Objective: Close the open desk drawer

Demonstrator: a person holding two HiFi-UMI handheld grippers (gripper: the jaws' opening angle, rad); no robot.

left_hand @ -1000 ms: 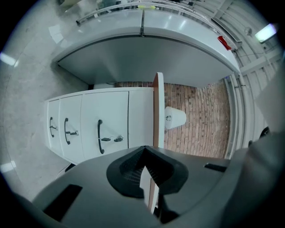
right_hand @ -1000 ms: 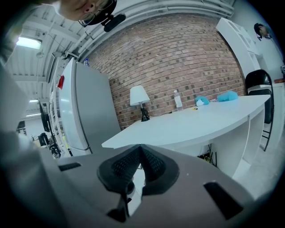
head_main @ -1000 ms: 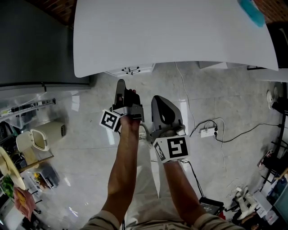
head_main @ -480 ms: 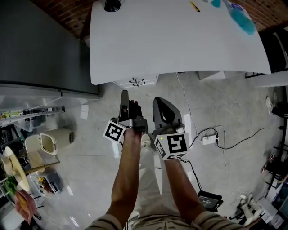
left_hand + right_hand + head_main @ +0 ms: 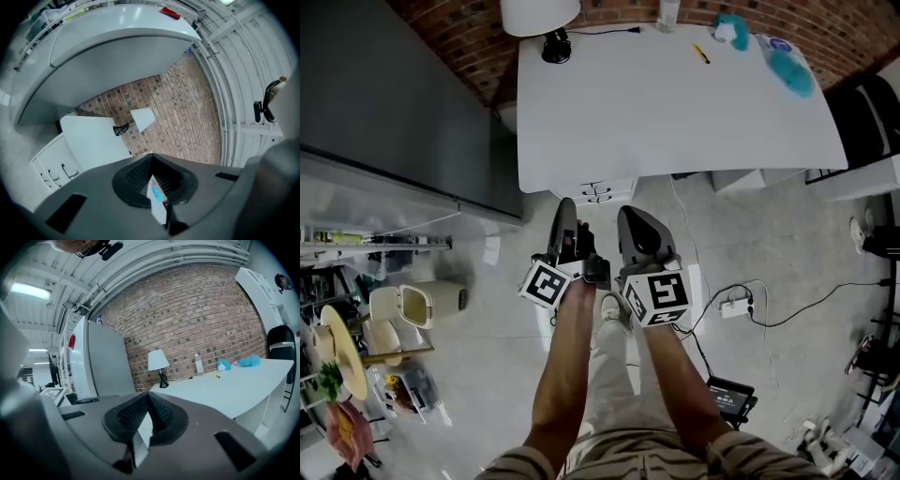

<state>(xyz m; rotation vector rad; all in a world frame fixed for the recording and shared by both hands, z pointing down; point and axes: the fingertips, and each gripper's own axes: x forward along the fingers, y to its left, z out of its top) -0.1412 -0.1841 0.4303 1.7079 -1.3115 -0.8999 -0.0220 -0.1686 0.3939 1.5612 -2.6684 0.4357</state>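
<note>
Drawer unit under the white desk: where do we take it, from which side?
Go for the dark handles on the front face of the drawer unit, coming in from the open floor side. The desk overhangs its top, so only that front is exposed. Left gripper and right gripper are shut; a push there may suffice.

Left claw (image 5: 565,211) and right claw (image 5: 636,222) side by side, jaws together.
</note>
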